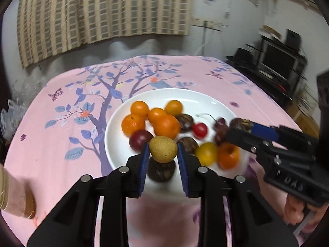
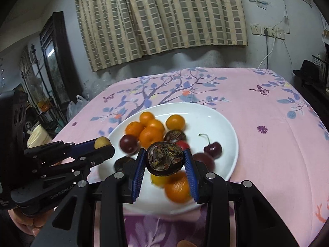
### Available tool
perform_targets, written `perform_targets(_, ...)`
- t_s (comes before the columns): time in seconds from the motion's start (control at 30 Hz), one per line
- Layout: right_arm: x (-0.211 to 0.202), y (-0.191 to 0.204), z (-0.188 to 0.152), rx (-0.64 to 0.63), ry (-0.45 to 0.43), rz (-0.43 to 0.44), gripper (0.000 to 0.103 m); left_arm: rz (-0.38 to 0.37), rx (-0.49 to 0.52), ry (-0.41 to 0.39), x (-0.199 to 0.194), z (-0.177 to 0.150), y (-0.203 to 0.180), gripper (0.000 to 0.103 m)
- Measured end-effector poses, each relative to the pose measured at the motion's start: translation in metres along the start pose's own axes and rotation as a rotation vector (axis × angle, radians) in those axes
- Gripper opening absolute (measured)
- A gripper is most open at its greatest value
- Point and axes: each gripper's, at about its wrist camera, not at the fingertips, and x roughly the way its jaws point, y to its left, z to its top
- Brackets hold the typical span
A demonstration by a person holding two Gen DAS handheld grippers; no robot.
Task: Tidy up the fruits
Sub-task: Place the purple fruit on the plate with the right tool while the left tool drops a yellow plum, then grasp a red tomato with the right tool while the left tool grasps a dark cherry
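Observation:
A white plate point(image 1: 205, 98) point(image 2: 222, 123) on the pink cloth holds several oranges point(image 1: 165, 126) point(image 2: 151, 136), a dark plum point(image 1: 140, 140) point(image 2: 128, 143), cherries point(image 1: 199, 129) point(image 2: 212, 149), a yellow fruit point(image 1: 205, 153) and dark brown fruits point(image 1: 186, 122). My left gripper point(image 1: 163, 151) point(image 2: 102, 144) is shut on a tan round fruit point(image 1: 163, 149) point(image 2: 102, 142) above the plate's near edge. My right gripper point(image 2: 165, 158) point(image 1: 241, 124) is shut on a dark brown wrinkled fruit point(image 2: 165, 158) point(image 1: 240, 124) above the plate.
The table has a pink cloth point(image 1: 61, 133) point(image 2: 277, 144) with a blue tree print. A curtain point(image 2: 160, 20) hangs on the wall behind. Dark shelving with a screen point(image 1: 277, 59) stands to the right, a cabinet point(image 2: 55, 57) and bags to the left.

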Motion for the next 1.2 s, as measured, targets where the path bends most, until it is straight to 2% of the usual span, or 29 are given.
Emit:
perform_targets(0.03, 0.004, -0.001, 0.002, -0.002, 0.001, -0.003, 0.038, 0.015, -0.022, 0.013, 0.01, 0.005, 0.005, 0.027)
perform_targets(0.07, 0.009, -0.003, 0.005, -0.004, 0.002, -0.004, 0.038, 0.032, -0.038, 0.025, 0.016, 0.008, 0.007, 0.035)
perform_targets(0.1, 0.013, -0.006, 0.007, 0.001, 0.004, -0.001, 0.04, 0.058, -0.053, 0.043, 0.022, 0.009, 0.01, 0.045)
perform_targets(0.13, 0.014, -0.008, 0.007, 0.008, 0.007, 0.01, 0.044, 0.076, -0.062, 0.042, 0.024, 0.01, 0.013, 0.063)
perform_targets(0.2, 0.009, -0.008, 0.004, 0.012, 0.009, 0.013, 0.046, 0.107, -0.062, -0.008, 0.012, 0.007, 0.014, 0.073)
perform_targets(0.27, -0.003, -0.004, 0.001, 0.005, 0.011, 0.029, 0.053, 0.142, -0.034, -0.03, -0.002, -0.002, 0.012, 0.091)
perform_targets(0.33, -0.018, 0.002, -0.007, -0.003, 0.021, 0.065, 0.062, 0.167, -0.018, -0.041, -0.021, -0.012, 0.012, 0.097)
perform_targets(0.43, -0.04, 0.014, -0.029, -0.047, 0.083, 0.088, 0.062, 0.174, -0.031, -0.039, -0.047, -0.036, 0.017, 0.098)
perform_targets(0.6, -0.069, 0.03, -0.085, -0.119, 0.216, 0.053, 0.062, 0.157, -0.048, 0.011, -0.069, -0.079, 0.021, 0.098)
perform_targets(0.73, -0.076, 0.038, -0.123, -0.161, 0.317, 0.024, 0.049, 0.141, -0.09, 0.048, -0.075, -0.103, 0.026, 0.098)
perform_targets(0.8, -0.08, 0.041, -0.131, -0.168, 0.331, 0.032, 0.049, 0.124, -0.123, 0.066, -0.076, -0.107, 0.029, 0.098)
perform_targets(0.9, -0.084, 0.045, -0.131, -0.179, 0.332, 0.009, 0.049, 0.105, -0.159, 0.045, -0.081, -0.109, 0.034, 0.098)
perform_targets(0.97, -0.081, 0.047, -0.132, -0.175, 0.366, 0.029, 0.048, 0.105, -0.166, 0.037, -0.084, -0.109, 0.034, 0.098)
perform_targets(1.03, -0.073, 0.047, -0.136, -0.162, 0.421, 0.053, 0.04, 0.104, -0.167, 0.031, -0.085, -0.11, 0.035, 0.098)
perform_targets(1.07, -0.075, 0.05, -0.137, -0.187, 0.405, 0.028, 0.032, 0.106, -0.167, 0.028, -0.086, -0.11, 0.035, 0.098)
perform_targets(1.13, -0.079, 0.048, -0.134, -0.187, 0.378, 0.032, 0.031, 0.103, -0.169, 0.024, -0.088, -0.109, 0.035, 0.098)
perform_targets(1.2, -0.085, 0.037, -0.119, -0.11, 0.306, 0.088, 0.03, 0.092, -0.167, 0.025, -0.089, -0.11, 0.033, 0.098)
